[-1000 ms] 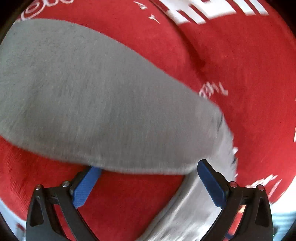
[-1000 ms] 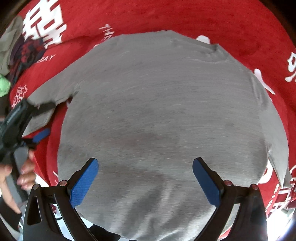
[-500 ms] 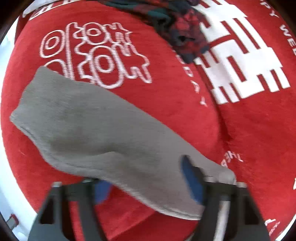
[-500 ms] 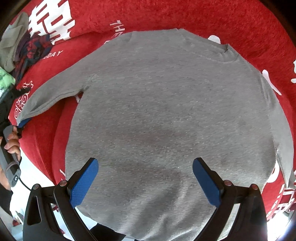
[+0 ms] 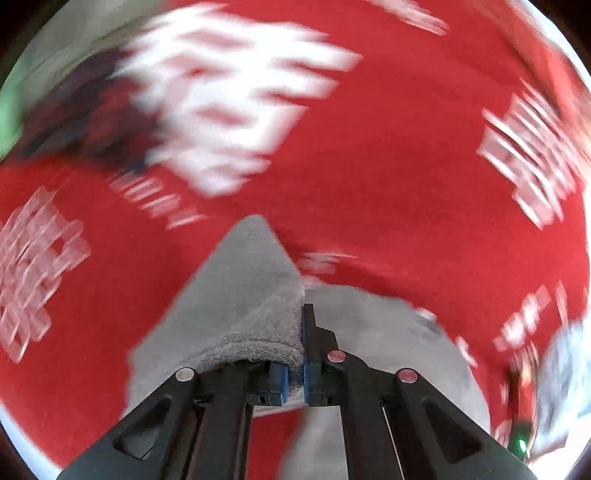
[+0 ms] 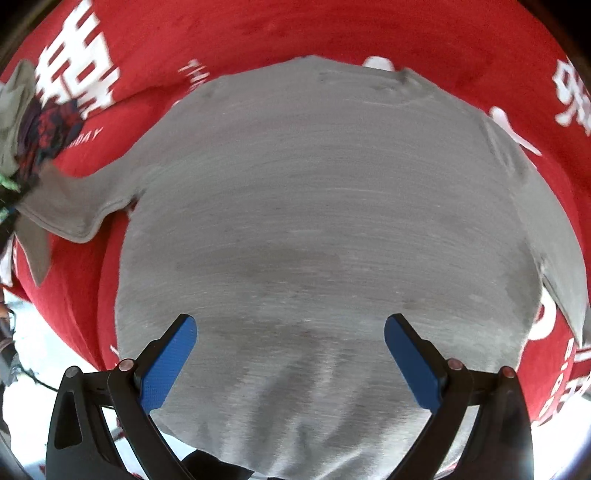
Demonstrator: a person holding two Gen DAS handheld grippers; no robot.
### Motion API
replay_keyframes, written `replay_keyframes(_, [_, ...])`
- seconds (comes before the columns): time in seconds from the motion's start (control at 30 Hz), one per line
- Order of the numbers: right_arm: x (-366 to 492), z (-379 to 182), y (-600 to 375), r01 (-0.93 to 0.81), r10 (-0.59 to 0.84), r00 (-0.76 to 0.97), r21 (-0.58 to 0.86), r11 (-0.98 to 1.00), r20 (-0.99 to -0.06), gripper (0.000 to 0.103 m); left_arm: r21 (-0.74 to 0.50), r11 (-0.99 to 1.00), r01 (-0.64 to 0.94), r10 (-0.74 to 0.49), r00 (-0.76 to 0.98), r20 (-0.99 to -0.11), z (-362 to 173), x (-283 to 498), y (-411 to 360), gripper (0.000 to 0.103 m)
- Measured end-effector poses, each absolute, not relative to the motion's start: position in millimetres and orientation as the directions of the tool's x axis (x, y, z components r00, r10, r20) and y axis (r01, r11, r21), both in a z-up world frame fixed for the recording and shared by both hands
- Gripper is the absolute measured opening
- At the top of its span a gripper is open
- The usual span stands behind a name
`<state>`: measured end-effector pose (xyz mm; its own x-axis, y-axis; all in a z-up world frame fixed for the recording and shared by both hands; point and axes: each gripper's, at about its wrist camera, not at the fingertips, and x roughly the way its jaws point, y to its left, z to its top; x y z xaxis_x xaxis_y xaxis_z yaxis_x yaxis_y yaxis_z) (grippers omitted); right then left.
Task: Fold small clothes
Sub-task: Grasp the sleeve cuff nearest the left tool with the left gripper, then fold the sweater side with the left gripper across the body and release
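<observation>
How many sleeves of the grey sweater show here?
2. The left sleeve stretches to the left edge, its cuff pinched in the left gripper. The right sleeve lies along the sweater's right side.

The shirt (image 6: 325, 229) covers the middle of the red cloth (image 6: 332, 33), lying flat and low, so passage above it is open. Bare cloth runs along the far edge and down the right side. At the far left corner a clothes heap (image 6: 33, 125) stands up beside the sleeve (image 6: 74, 206). Left-wrist view is smeared; open cloth seems to lie ahead.
</observation>
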<state>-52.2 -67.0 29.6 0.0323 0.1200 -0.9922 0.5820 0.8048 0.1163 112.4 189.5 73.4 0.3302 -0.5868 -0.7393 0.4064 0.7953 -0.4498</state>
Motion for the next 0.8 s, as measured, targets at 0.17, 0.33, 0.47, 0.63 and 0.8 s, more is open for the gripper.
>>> replay_keyframes(0.17, [-77, 35, -102, 0.648, 0.089, 0.058, 0.106, 0.754, -0.994, 0.102, -0.481, 0.608, 0.632, -0.701, 0.142, -0.699, 80, 74, 74, 0.006])
replay_keyframes(0.33, [-107, 33, -140, 0.736, 0.062, 0.051, 0.08, 0.672, -0.997, 0.102, -0.44, 0.556, 0.705, -0.615, -0.008, -0.789, 23, 31, -15, 0.006])
replay_keyframes(0.47, [-132, 25, -165, 0.779, 0.052, 0.029, 0.055, 0.624, -0.998, 0.102, -0.346, 0.59, 0.73, -0.484, -0.023, -0.875, -22, 12, -45, 0.006])
replay_keyframes(0.63, [-144, 21, -177, 0.797, 0.056, 0.018, 0.049, 0.602, -0.998, 0.102, -0.271, 0.636, 0.723, -0.396, 0.004, -0.918, -29, 9, -37, 0.042])
replay_keyframes(0.8, [-129, 33, -179, 0.76, 0.027, 0.047, 0.054, 0.648, -0.999, 0.102, -0.162, 0.684, 0.711, -0.391, 0.171, -0.904, 21, 18, 7, 0.076])
